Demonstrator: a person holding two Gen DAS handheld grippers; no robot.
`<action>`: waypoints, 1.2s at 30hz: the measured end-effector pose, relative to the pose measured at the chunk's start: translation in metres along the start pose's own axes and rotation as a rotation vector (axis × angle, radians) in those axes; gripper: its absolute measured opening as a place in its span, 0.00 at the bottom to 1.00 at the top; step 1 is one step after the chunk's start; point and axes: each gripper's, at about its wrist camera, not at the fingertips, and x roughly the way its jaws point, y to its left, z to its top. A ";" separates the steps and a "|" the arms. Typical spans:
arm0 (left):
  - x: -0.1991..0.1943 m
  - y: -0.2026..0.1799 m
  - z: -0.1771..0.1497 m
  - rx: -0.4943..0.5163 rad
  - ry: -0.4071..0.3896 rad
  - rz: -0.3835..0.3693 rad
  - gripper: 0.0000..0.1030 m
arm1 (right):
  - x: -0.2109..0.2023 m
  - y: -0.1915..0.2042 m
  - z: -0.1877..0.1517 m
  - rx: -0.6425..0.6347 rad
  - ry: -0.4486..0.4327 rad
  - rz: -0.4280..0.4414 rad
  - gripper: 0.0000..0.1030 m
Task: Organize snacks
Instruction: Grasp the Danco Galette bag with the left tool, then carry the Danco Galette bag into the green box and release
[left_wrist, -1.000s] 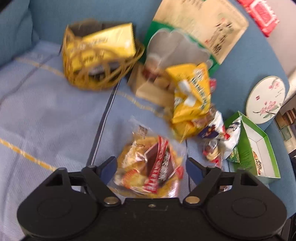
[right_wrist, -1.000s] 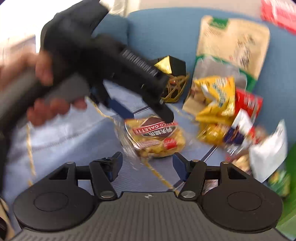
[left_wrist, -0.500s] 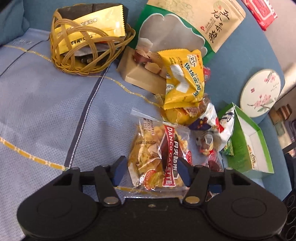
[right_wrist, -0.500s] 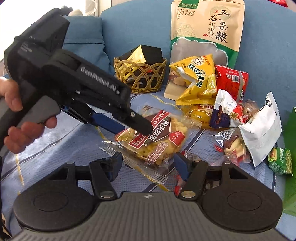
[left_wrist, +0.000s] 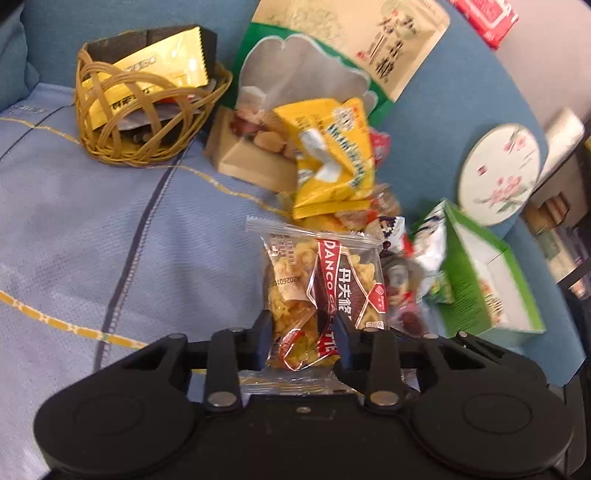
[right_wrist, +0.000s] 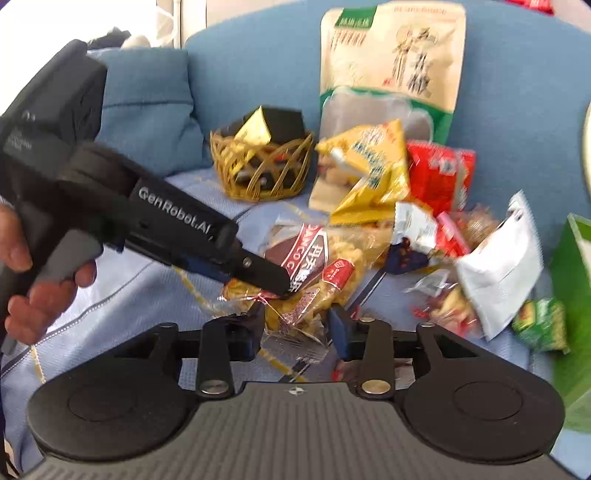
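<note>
Because the clear galette packet (left_wrist: 325, 291) is crinkly film around brittle wafers, the main risk, as I judge it, is slipping or crushing: the left gripper (left_wrist: 301, 341) pinches its near end, fingers pressed into the wrapper, just above the striped blue cloth (left_wrist: 110, 229). The right gripper (right_wrist: 297, 328) brackets the packet's lower corner with fingers narrowly spread, contact unclear. A tug between them could tear the film before it reaches the wicker basket (left_wrist: 140, 122) beyond the heaped snack pile (left_wrist: 332, 162).

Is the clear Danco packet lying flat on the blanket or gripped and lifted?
Gripped: the left claw is shut on the Danco packet, crumpling its lower end. The right wrist view shows it tilted up. Whether it fully clears the blanket: cannot tell.
</note>
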 end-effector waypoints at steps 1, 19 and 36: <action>-0.003 -0.005 0.000 0.006 -0.010 -0.003 0.15 | -0.005 0.000 0.001 -0.007 -0.007 -0.005 0.63; 0.038 -0.175 0.038 0.202 -0.062 -0.195 0.15 | -0.125 -0.086 0.013 0.151 -0.250 -0.319 0.62; 0.171 -0.275 0.025 0.296 0.062 -0.241 0.19 | -0.141 -0.201 -0.031 0.441 -0.211 -0.562 0.62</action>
